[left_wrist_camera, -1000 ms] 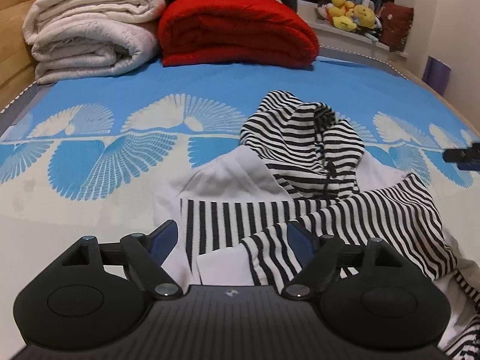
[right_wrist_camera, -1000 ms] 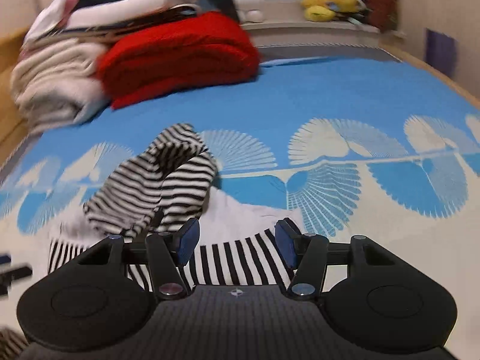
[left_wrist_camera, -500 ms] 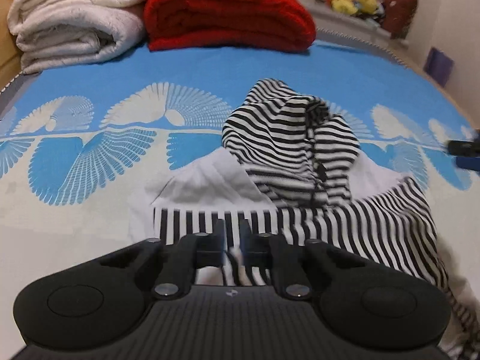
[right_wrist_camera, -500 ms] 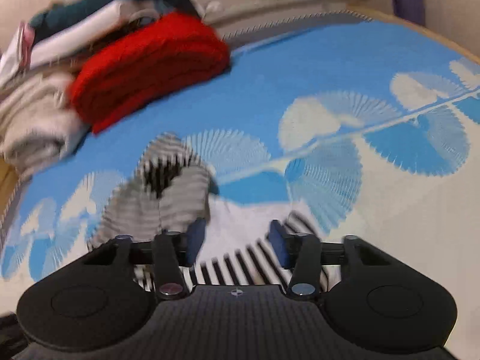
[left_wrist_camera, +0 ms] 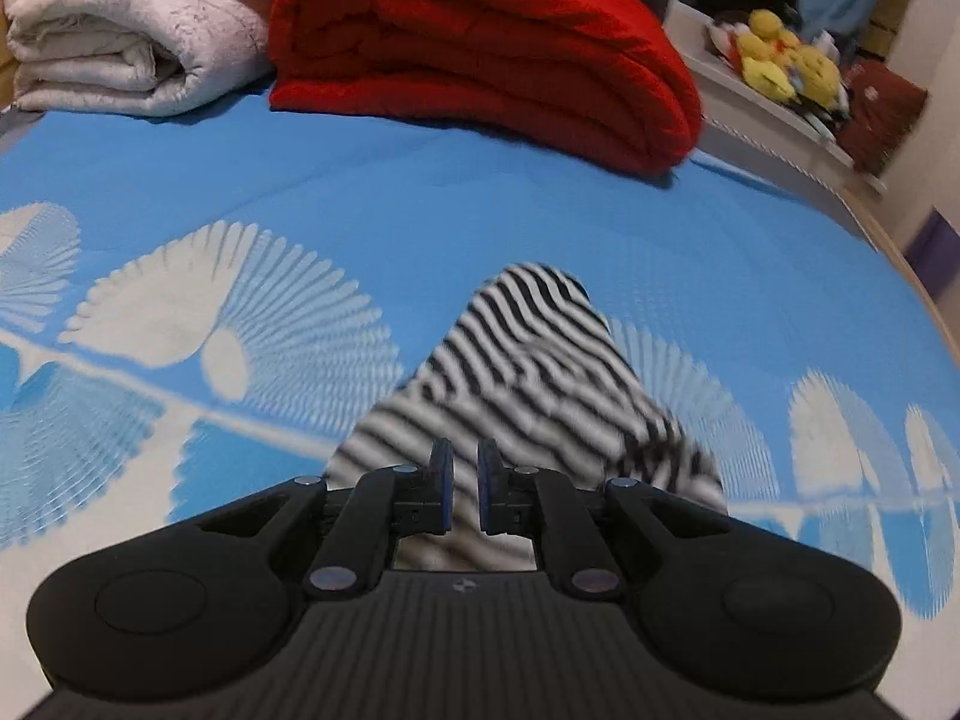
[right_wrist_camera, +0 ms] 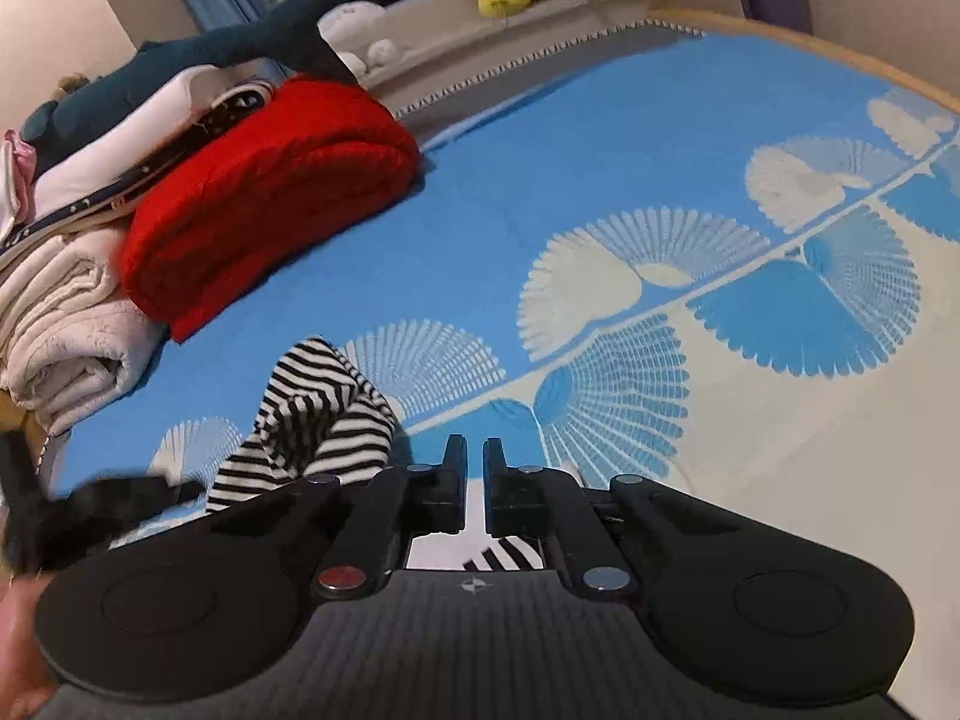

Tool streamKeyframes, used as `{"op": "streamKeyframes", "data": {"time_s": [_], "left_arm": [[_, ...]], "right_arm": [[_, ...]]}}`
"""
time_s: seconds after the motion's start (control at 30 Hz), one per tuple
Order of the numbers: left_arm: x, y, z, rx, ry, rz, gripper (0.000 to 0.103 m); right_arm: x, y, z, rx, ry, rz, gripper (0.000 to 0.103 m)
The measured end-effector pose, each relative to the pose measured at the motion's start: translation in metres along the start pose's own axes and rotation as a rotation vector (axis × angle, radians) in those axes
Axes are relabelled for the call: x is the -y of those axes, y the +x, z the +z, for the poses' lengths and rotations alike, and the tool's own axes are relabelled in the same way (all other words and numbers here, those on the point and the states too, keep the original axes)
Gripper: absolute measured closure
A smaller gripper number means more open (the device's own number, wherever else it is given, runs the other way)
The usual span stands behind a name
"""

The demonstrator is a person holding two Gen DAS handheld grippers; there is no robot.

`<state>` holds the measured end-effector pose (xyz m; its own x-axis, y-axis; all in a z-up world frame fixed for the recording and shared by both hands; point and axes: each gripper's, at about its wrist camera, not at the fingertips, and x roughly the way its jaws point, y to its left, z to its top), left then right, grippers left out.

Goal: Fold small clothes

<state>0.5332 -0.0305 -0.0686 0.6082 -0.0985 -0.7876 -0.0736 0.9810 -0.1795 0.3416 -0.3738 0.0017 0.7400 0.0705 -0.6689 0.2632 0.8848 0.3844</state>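
Pinching the soft, light striped garment (left_wrist_camera: pixel 528 384) in both grippers, left (left_wrist_camera: pixel 464 483) and right (right_wrist_camera: pixel 474 489), I'd grip its near hem.

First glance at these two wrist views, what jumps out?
The black-and-white striped garment bunched mid-bed on the blue fan-patterned bedspread, with the left gripper and right gripper both shut on its near edge. Behind it, the folded red blanket beside the white blankets.
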Motion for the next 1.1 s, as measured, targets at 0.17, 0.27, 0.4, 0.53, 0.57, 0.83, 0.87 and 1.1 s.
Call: {"op": "streamKeyframes", "data": {"time_s": [0.17,0.27,0.4,0.53,0.57,0.83,0.87,1.1], "left_arm": [[-0.002,0.047,0.020,0.001,-0.090,0.054,0.055],[0.000,0.071,0.027,-0.036,-0.099,0.078,0.033],[0.014,0.089,0.024,-0.100,0.064,0.101,0.087],[0.016,0.063,0.023,-0.057,0.186,0.055,0.099],[0.015,0.048,0.023,-0.027,0.207,0.035,0.099],[0.001,-0.148,-0.047,0.273,0.567,-0.338,0.099],[-0.005,-0.173,-0.071,0.252,0.642,-0.432,0.099],[-0.046,-0.201,-0.184,-0.075,0.796,-0.357,0.088]], "right_arm": [[0.001,0.007,0.002,-0.034,-0.026,-0.001,0.097],[0.004,0.010,0.004,-0.042,-0.030,-0.007,0.097],[0.008,0.017,0.005,-0.062,-0.031,-0.016,0.097],[0.006,0.022,0.007,-0.073,-0.038,-0.024,0.097],[0.005,0.022,0.008,-0.068,-0.036,-0.031,0.097],[-0.001,0.013,0.011,-0.043,-0.035,-0.017,0.097],[-0.001,0.010,0.010,-0.041,-0.036,-0.012,0.097],[0.004,-0.007,0.006,-0.053,-0.018,0.042,0.097]]}}
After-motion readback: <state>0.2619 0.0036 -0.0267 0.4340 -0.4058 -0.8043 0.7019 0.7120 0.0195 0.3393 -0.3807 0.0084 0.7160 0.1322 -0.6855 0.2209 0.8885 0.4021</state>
